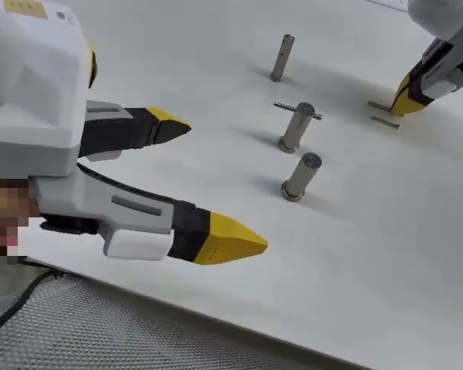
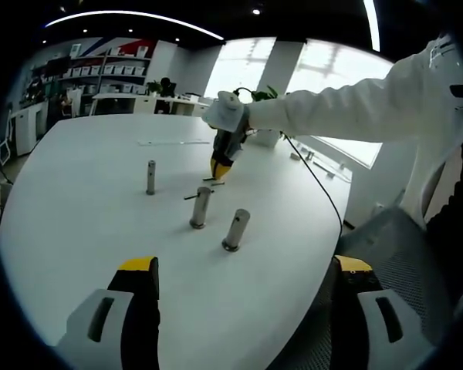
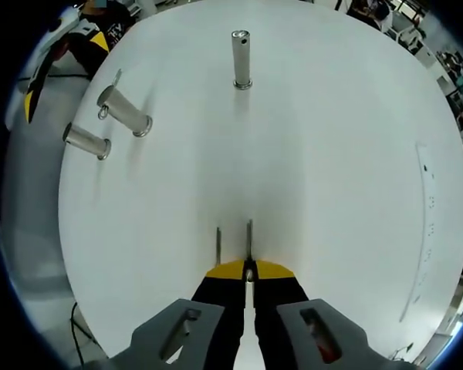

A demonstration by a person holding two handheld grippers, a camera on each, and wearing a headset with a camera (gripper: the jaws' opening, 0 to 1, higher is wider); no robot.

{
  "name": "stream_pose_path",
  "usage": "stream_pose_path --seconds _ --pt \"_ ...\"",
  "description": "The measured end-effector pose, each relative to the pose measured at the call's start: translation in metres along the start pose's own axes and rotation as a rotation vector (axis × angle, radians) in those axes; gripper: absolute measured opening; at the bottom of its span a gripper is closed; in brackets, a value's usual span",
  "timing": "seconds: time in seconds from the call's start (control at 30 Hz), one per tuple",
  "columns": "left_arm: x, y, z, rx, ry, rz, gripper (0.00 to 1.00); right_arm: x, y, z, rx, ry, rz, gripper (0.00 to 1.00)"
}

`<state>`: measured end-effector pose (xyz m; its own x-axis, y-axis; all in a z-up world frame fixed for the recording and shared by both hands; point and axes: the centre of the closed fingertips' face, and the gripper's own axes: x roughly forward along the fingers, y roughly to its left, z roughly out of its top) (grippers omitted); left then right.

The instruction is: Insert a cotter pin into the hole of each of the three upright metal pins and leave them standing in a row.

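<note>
Toward the middle of the tabletop [image 1: 370,254] we see three metal pins standing in a row that runs away from the near edge: the near metal pin [image 1: 302,176], the middle metal pin [image 1: 296,128] and the far metal pin [image 1: 282,57]. The middle one carries an inserted cotter pin [image 1: 297,107], set crosswise through its top. The left claw [image 1: 225,185] hangs above the near edge, its jaws spread wide with nothing between them. Its own view gives the same wide gap and adds a white sleeve [image 2: 355,100] reaching in behind the right claw [image 2: 218,171], beyond the row. The right gripper view makes plain what the head view leaves small. The right claw is closed, with its tips down at the tabletop, and pinches the end of a held cotter pin [image 3: 249,235]. A loose cotter pin [image 3: 218,243] lies just beside it, roughly parallel. From that side the far metal pin stands straight ahead, and the other two stand off to the left.
</note>
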<state>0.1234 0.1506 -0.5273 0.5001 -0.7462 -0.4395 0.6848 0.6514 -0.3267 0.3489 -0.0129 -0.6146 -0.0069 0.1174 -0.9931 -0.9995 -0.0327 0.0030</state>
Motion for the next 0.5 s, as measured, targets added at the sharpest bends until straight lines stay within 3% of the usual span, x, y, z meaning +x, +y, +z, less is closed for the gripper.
stream_pose_path --seconds 0.37,0.43,0.5 --pt "-0.0015 0.004 -0.0003 -0.008 -0.001 0.014 0.91 -0.0001 0.0025 0.0011 -0.01 -0.009 -0.015 0.0" --pt "-0.002 0.0052 0.0001 -0.007 -0.001 0.02 0.9 -0.0009 -0.0021 -0.0014 -0.011 0.015 -0.049 0.0" --pt "-0.0027 0.0062 0.0013 -0.007 -0.003 0.025 0.9 -0.002 0.0001 -0.0009 -0.009 0.015 -0.046 0.0"
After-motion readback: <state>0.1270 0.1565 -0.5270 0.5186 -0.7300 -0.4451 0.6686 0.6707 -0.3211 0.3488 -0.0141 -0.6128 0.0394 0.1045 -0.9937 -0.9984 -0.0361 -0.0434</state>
